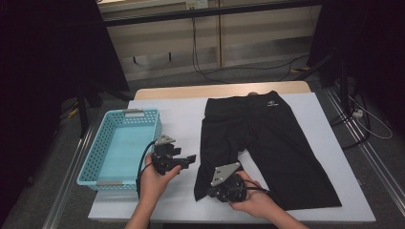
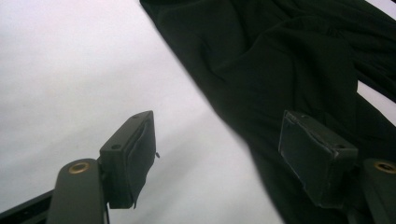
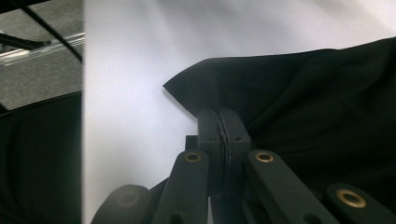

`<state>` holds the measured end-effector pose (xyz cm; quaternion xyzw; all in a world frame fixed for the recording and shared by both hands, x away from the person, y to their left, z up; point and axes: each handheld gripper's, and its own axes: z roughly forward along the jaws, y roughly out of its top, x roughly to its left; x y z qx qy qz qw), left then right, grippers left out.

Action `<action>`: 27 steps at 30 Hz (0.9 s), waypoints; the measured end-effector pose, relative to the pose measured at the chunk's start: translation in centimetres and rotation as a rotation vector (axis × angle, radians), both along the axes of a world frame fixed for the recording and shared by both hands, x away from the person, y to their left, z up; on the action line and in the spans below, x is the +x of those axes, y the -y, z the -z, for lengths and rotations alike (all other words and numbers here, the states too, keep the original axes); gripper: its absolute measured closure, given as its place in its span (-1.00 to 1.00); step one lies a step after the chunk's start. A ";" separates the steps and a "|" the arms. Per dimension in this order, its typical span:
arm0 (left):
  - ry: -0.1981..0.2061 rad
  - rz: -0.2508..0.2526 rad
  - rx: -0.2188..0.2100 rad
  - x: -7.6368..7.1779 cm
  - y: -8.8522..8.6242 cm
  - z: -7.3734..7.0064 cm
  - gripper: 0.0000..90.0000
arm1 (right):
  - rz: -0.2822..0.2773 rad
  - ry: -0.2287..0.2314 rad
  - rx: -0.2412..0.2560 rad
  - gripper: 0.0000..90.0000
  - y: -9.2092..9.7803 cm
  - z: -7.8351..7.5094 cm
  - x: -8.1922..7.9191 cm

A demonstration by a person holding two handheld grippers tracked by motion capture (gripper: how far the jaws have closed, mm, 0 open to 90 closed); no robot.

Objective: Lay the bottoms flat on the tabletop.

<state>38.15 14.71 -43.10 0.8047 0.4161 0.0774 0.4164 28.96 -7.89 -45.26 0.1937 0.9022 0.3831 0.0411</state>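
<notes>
A pair of black shorts (image 1: 267,138) lies flat on the white-covered table (image 1: 181,114), waistband at the far side. My right gripper (image 1: 210,192) is at the near corner of the shorts' left leg. In the right gripper view its jaws (image 3: 222,119) are pressed together with the hem corner of the black shorts (image 3: 303,93) pinched between them. My left gripper (image 1: 191,158) hovers just left of that same leg. In the left gripper view it stands open (image 2: 219,126), with one pad (image 2: 135,154) over the white cover and the other over the shorts (image 2: 280,60).
A light blue plastic basket (image 1: 90,157) sits at the table's left side, close behind my left hand. The near table edge runs just under both hands. Dark stands, cables and wooden cabinets lie beyond the far edge.
</notes>
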 end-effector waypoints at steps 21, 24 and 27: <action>-0.028 0.031 0.038 1.4 3.8 2.6 0.14 | 0.010 -0.008 0.010 0.96 0.6 0.1 -0.5; -0.012 0.022 0.058 1.4 4.1 2.6 0.31 | 0.012 -0.011 0.012 0.96 0.6 0.1 -0.6; -0.017 0.023 0.077 1.6 4.2 2.5 0.52 | 0.011 -0.011 0.014 0.96 0.6 0.1 -0.6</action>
